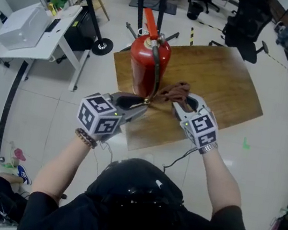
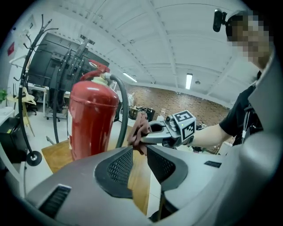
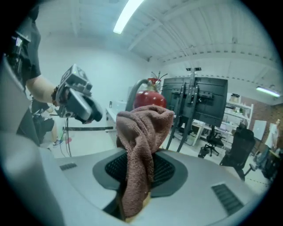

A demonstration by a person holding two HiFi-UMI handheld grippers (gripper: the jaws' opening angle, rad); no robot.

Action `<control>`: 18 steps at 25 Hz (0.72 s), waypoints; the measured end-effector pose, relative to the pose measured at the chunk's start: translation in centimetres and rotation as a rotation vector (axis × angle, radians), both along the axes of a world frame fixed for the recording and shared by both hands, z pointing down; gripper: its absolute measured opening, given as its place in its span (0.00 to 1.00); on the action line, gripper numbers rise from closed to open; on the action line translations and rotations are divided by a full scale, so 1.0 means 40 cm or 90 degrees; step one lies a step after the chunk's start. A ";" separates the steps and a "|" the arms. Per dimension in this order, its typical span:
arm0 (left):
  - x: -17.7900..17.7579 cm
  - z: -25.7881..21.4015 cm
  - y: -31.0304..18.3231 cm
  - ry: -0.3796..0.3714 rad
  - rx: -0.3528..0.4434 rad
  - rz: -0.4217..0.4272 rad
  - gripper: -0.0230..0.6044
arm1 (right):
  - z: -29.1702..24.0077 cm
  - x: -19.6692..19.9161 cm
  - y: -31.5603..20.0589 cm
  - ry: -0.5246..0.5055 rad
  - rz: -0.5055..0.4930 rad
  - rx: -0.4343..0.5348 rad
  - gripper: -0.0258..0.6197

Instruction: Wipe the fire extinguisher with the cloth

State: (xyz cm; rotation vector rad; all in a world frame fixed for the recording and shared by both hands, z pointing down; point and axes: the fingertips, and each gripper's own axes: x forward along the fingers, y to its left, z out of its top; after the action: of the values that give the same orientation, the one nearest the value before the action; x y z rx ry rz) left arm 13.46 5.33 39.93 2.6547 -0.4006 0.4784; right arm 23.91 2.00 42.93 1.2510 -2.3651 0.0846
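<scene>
Around me: a pale tiled floor [image 1: 40,116], a wooden table [image 1: 219,91], a white desk [image 1: 35,44], a black office chair [image 1: 249,23], a brick wall [image 2: 177,99].

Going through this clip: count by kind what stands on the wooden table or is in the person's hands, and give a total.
Fire extinguisher: 1
Cloth: 1
Grippers: 2, the left gripper and the right gripper
Total: 4
</scene>
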 end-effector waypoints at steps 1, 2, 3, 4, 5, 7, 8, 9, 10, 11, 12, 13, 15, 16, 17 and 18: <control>-0.016 -0.008 -0.009 0.004 0.004 -0.007 0.19 | -0.037 0.007 -0.019 -0.016 0.019 0.012 0.24; -0.031 -0.016 -0.017 0.009 0.007 -0.013 0.19 | -0.076 0.010 -0.037 -0.034 0.035 0.026 0.24; -0.045 -0.023 -0.023 0.013 0.010 -0.017 0.19 | -0.114 0.013 -0.053 -0.053 0.048 0.039 0.24; -0.058 -0.028 -0.027 0.015 0.013 -0.019 0.19 | -0.151 0.014 -0.068 -0.072 0.060 0.052 0.24; -0.069 -0.033 -0.030 0.016 0.017 -0.020 0.19 | -0.186 0.015 -0.081 -0.089 0.070 0.063 0.24; -0.087 -0.041 -0.036 0.017 0.024 -0.023 0.19 | -0.253 0.013 -0.105 -0.122 0.083 0.084 0.24; -0.095 -0.045 -0.041 0.019 0.027 -0.026 0.19 | -0.285 0.010 -0.118 -0.138 0.085 0.095 0.24; -0.102 -0.049 -0.046 0.022 0.029 -0.030 0.19 | -0.314 0.006 -0.131 -0.153 0.085 0.104 0.24; -0.107 -0.053 -0.051 0.025 0.031 -0.035 0.19 | -0.338 0.001 -0.145 -0.165 0.084 0.111 0.24; -0.112 -0.057 -0.055 0.029 0.031 -0.041 0.19 | -0.357 -0.006 -0.157 -0.172 0.080 0.115 0.24; -0.116 -0.059 -0.059 0.032 0.033 -0.046 0.19 | -0.371 -0.013 -0.170 -0.175 0.075 0.117 0.24; -0.119 -0.062 -0.062 0.033 0.036 -0.051 0.19 | -0.381 -0.022 -0.182 -0.176 0.068 0.117 0.24; -0.125 -0.070 -0.075 0.032 0.047 -0.065 0.19 | -0.390 -0.038 -0.209 -0.179 0.053 0.113 0.24; -0.128 -0.076 -0.084 0.032 0.054 -0.076 0.19 | -0.392 -0.044 -0.223 -0.182 0.046 0.109 0.24; -0.130 -0.084 -0.095 0.033 0.060 -0.090 0.19 | -0.392 -0.048 -0.237 -0.186 0.038 0.104 0.24; -0.130 -0.093 -0.108 0.035 0.067 -0.107 0.19 | -0.391 -0.052 -0.251 -0.190 0.029 0.097 0.24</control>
State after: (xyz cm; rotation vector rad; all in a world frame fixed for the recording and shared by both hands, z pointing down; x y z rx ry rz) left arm 8.25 1.01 36.22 2.6982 -0.6417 0.3393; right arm 21.83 -8.04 27.30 1.4505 -2.6390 0.1158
